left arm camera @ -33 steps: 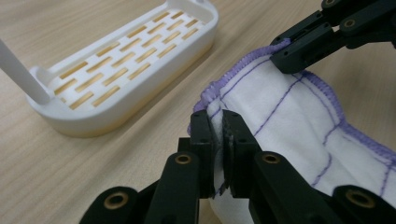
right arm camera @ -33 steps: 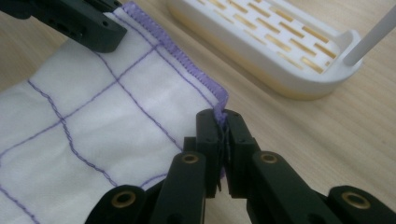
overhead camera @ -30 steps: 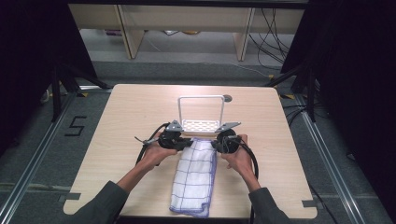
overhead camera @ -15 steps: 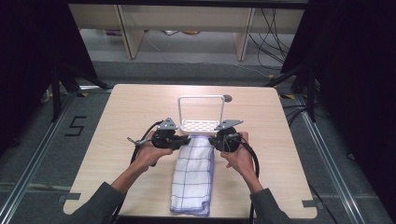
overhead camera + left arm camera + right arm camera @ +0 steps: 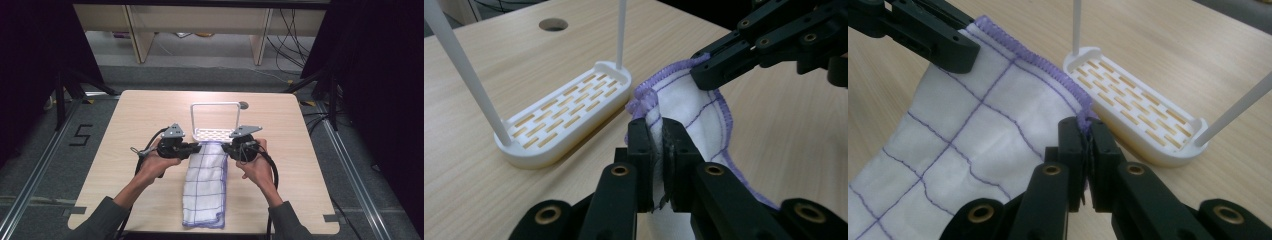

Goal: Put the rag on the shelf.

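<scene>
High view, left gripper (image 5: 196,148) and right gripper (image 5: 226,148), fingers clamped on cloth (image 5: 205,185) corners, beside white rack (image 5: 216,134).

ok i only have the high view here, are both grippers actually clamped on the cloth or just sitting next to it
Observer: Left gripper is shut on the cloth; its own view shows fabric pinched between the jaws.
Operator: and the right one
Observer: Right gripper is shut on the purple-stitched hem at a corner of the cloth.
Operator: is the cloth touching that white rack
Observer: In the left gripper view the bunched hem sits right at the edge of the rack's slotted base; I cannot tell whether it touches.
</scene>
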`<action>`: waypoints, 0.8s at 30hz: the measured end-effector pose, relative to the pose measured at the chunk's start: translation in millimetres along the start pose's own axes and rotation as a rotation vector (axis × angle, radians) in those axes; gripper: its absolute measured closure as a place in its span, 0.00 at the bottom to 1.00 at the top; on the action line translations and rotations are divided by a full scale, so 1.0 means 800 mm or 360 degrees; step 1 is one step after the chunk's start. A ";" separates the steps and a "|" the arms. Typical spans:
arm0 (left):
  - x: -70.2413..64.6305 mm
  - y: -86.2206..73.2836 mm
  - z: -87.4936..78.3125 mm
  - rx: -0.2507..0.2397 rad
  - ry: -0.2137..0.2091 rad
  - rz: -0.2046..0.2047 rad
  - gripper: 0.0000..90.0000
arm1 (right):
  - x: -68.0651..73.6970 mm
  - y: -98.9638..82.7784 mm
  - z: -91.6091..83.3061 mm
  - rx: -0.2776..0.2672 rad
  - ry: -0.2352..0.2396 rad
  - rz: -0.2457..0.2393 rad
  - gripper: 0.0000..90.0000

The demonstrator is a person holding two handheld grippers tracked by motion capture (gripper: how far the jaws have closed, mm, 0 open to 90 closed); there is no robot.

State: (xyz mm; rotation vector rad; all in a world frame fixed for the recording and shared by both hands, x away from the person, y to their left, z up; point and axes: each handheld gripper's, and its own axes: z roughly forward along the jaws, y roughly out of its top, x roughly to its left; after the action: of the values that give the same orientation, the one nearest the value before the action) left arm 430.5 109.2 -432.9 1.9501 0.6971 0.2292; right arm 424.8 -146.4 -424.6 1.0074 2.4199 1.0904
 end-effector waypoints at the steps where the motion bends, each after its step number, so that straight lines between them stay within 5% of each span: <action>1: -0.003 0.003 -0.004 -0.0014 -0.0006 0.0002 0.93 | 0.001 0.001 -0.002 -0.0024 0.0007 -0.0007 0.97; 16: -0.043 0.044 -0.060 -0.0179 -0.0060 0.0117 0.93 | 0.025 0.042 -0.077 -0.0249 0.0030 -0.0164 0.97; 24: -0.047 0.081 -0.075 -0.0246 -0.0045 0.0138 0.93 | 0.028 0.076 -0.115 -0.0347 -0.0031 -0.0227 0.97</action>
State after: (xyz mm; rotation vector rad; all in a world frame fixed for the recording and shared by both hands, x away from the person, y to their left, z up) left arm 397.3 113.1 -342.6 1.8340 0.5603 0.2992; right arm 390.1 -151.8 -317.9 0.7602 2.2581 1.2538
